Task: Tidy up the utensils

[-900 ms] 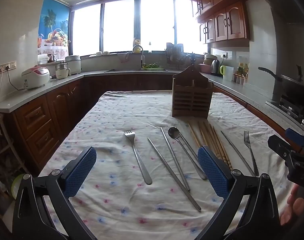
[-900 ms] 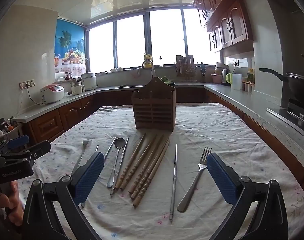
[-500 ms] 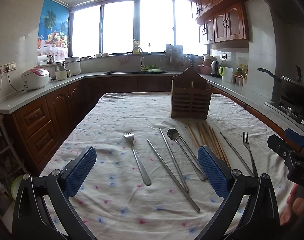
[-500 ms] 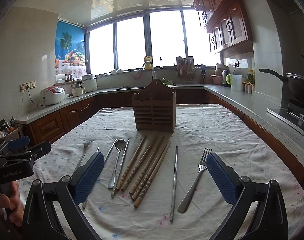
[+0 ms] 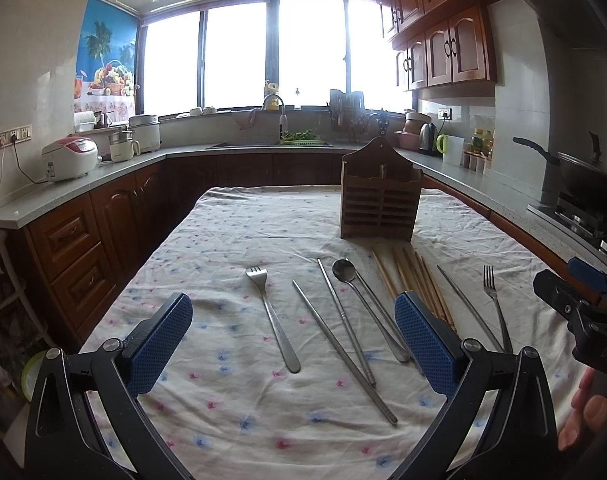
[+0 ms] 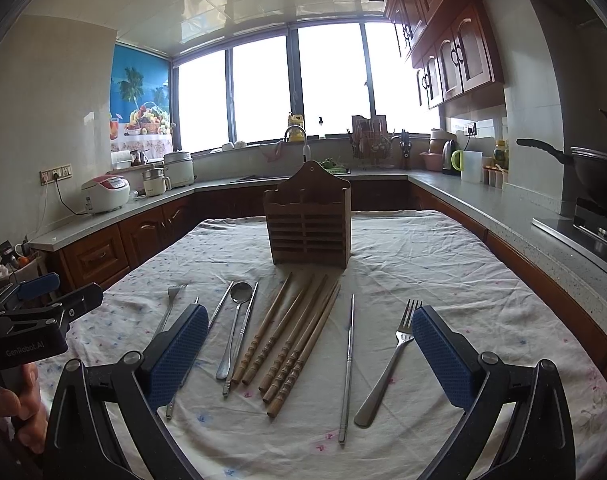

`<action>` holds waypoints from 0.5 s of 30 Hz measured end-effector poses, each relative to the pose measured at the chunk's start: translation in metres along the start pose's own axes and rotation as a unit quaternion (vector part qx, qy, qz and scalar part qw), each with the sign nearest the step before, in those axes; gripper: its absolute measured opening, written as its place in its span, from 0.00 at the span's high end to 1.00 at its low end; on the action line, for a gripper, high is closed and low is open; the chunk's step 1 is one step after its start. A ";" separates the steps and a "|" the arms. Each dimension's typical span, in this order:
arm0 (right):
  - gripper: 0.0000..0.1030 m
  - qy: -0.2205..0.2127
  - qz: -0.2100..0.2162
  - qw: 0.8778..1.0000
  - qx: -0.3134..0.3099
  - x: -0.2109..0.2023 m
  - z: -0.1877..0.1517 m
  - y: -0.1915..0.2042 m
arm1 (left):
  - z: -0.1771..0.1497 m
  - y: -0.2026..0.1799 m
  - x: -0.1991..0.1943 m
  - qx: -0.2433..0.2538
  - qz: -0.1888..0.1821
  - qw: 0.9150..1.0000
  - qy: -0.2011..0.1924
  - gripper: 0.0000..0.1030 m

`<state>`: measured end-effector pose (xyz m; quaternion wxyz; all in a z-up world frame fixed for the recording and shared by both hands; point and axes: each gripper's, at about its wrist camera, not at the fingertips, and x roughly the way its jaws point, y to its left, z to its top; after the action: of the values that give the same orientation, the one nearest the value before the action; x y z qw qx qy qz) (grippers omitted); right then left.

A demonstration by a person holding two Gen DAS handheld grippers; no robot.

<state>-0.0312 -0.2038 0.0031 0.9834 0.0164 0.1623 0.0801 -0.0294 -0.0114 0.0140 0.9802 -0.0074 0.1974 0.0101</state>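
I have both grippers hanging above the near edge of the table, tilted a little down toward the cloth [image 5: 231, 240]. The left gripper [image 5: 293, 342] has its jaws spread wide with nothing between the blue pads [image 5: 163, 344]; under the gap I see a fork [image 5: 272, 316], two steel chopsticks [image 5: 341, 346] and a spoon [image 5: 365, 306] lying flat on the cloth, untouched. The right gripper [image 6: 307, 354] is just as wide, also gripping nothing. Below its gap lies a bunch of wooden chopsticks [image 6: 293, 340], roughly side by side with their thick ends toward me. Just right of them is a single steel chopstick [image 6: 348, 368], then a second fork [image 6: 391, 360] with its tines pointing away from me.

The wooden holder [image 6: 308, 222] stands upright past the utensils, near the middle of the table, its slatted front facing me. From the left view it sits to the right of centre [image 5: 379, 196]; the wooden chopsticks' far tips come close to its base. I cannot see into its compartments from here.

In the left view, the right gripper's body [image 5: 579, 312] shows at the right edge with a hand [image 5: 583, 408] below it. In the right view, the left gripper's body [image 6: 31, 320] shows at the left edge, again with a hand [image 6: 11, 404] beneath.
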 end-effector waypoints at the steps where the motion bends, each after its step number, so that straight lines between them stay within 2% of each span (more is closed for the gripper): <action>1: 0.00 0.000 0.000 1.000 0.001 0.000 0.000 0.000 | 0.000 0.000 0.000 0.000 0.000 1.000 0.000 0.00; 9: 0.00 -0.004 0.003 1.000 0.001 -0.001 0.003 0.001 | 0.001 0.000 0.001 -0.001 -0.001 1.000 0.001 0.00; 15: 0.00 0.014 0.007 1.000 0.003 0.003 0.003 -0.001 | 0.003 0.005 0.007 -0.011 -0.009 1.000 0.013 0.00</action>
<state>-0.0274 -0.2046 0.0050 0.9803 0.0190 0.1764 0.0866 -0.0224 -0.0063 0.0140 0.9775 -0.0196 0.2100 0.0033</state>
